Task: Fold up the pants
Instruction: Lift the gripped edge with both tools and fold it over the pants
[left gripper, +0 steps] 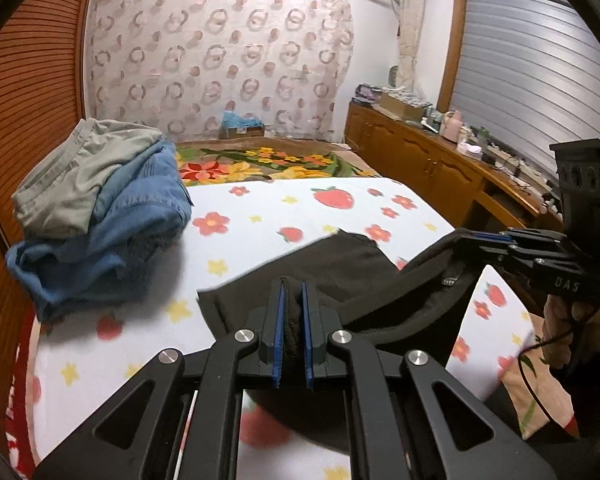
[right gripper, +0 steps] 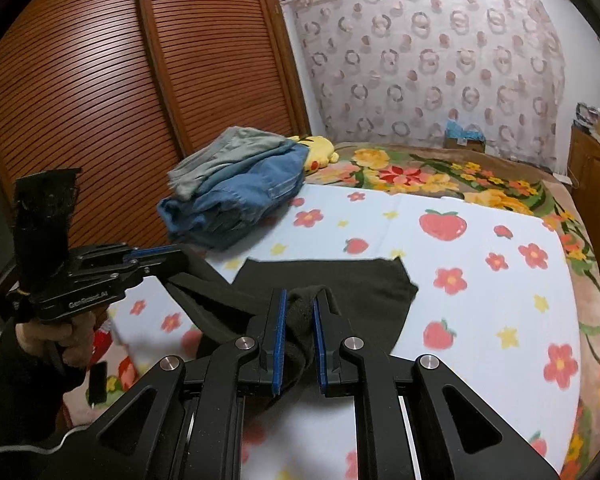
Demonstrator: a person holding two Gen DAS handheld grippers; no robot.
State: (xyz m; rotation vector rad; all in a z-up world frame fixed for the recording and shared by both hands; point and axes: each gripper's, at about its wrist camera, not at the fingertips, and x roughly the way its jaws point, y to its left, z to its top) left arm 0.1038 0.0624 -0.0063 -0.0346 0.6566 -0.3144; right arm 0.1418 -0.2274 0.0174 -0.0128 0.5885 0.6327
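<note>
You are working over a bed covered with a white sheet printed with strawberries and flowers, and a brown flowered blanket lies beyond the sheet toward the patterned curtain. A slatted wooden wardrobe stands along one side of the bed, and a wooden cabinet crowded with small things runs along the other. On the sheet near the wardrobe sits a pile of clothes, a grey-green piece on top of blue denim, with a yellow soft toy just behind it. The dark pants are in front of you, partly spread on the sheet and partly lifted, stretched between your two tools. Your left gripper is clamped on a bunched fold of the pants, the blue pads pressing the dark cloth from both sides. Your right gripper is likewise closed tight on another bunch of the same cloth, well apart from the left.
</note>
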